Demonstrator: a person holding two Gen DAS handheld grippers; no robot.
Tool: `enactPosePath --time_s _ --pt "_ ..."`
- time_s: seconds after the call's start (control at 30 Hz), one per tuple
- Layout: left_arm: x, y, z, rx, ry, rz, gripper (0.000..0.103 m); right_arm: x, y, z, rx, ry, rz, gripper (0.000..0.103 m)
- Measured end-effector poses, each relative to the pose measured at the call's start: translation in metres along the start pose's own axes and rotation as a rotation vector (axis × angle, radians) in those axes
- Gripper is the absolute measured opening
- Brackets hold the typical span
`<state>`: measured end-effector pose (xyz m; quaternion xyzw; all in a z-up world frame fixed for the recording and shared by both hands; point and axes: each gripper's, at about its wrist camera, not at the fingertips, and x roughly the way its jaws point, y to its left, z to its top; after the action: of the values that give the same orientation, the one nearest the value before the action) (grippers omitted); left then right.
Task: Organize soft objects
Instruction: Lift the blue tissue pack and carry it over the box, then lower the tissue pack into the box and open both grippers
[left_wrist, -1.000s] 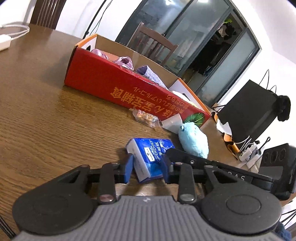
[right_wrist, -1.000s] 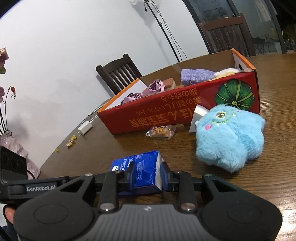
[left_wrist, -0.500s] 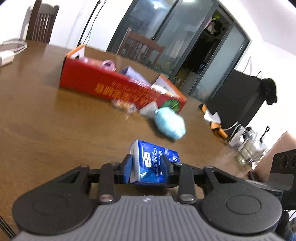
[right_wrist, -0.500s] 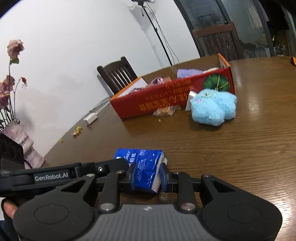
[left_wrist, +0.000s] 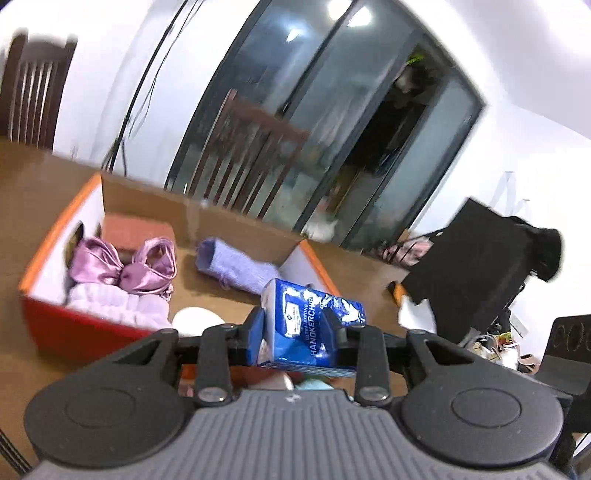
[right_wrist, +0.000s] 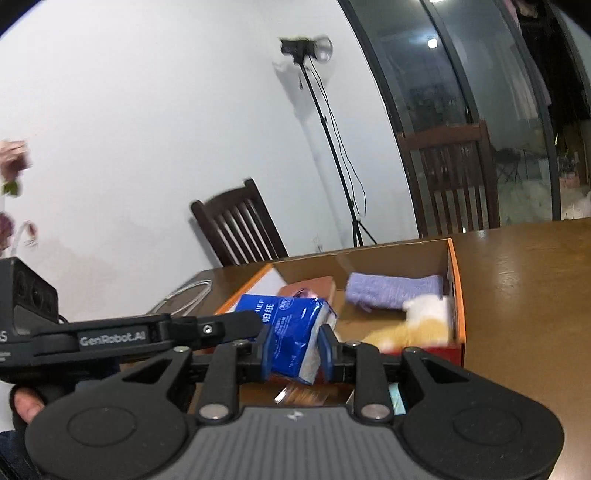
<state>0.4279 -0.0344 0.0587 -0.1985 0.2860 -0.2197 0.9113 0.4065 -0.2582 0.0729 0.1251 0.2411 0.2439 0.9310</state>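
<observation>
Now you're carrying the tissue pack (left_wrist: 312, 325), pinched by both the left gripper (left_wrist: 295, 325) and right gripper (right_wrist: 295, 347), above the box (right_wrist: 456, 295); next, lower it inside, then let go.

Brown wooden table (right_wrist: 524, 280) far out past the tongs. Dark wooden chair (right_wrist: 240, 229) by the white wall, up and left. Tall black stand (right_wrist: 325, 122) with a camera. Big glass doors (left_wrist: 332, 129) behind.
</observation>
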Motion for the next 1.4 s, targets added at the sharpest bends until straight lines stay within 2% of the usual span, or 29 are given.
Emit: enactPosePath --time_s 0.2,0.33,0.5,0.57,0.6,0.67,0.87,1.07,1.17,1.23,1.4 --pt "0.073 0.032 0.03 -0.045 0.089 0.058 0.032 0.081 -0.041 0.026 0.032 0.094 -0.043 0.025" --pt "0.106 0.045 0.036 -0.042 0.158 0.105 0.032 0.126 -0.057 0.033 0.036 0.175 -0.086 0.025" --pt "0.121 0.054 0.031 -0.058 0.218 0.126 0.033 0.149 -0.061 0.029 0.002 0.242 -0.125 0.025" --pt "0.12 0.057 0.03 -0.047 0.209 0.121 0.034 0.149 -0.06 0.025 -0.015 0.252 -0.13 0.024" --pt "0.116 0.055 0.03 -0.035 0.197 0.114 0.036 0.147 -0.06 0.024 -0.019 0.249 -0.129 0.026" --pt "0.107 0.05 0.031 0.003 0.171 0.117 0.046 0.138 -0.058 0.026 -0.022 0.22 -0.131 0.029" --pt "0.049 0.025 0.039 0.154 0.113 0.147 0.049 0.088 -0.048 0.049 -0.065 0.123 -0.132 0.037" --pt "-0.024 0.002 0.034 0.236 0.028 0.194 0.065 0.025 -0.027 0.062 -0.127 0.048 -0.142 0.049" --pt "-0.062 -0.011 0.021 0.264 -0.025 0.241 0.071 -0.008 -0.011 0.054 -0.183 0.009 -0.151 0.056" --pt "-0.086 -0.018 0.009 0.281 -0.062 0.245 0.08 -0.029 0.0 0.043 -0.221 -0.007 -0.159 0.059" --pt "-0.138 -0.04 -0.034 0.323 -0.13 0.258 0.087 -0.072 0.02 0.004 -0.278 -0.023 -0.169 0.066"
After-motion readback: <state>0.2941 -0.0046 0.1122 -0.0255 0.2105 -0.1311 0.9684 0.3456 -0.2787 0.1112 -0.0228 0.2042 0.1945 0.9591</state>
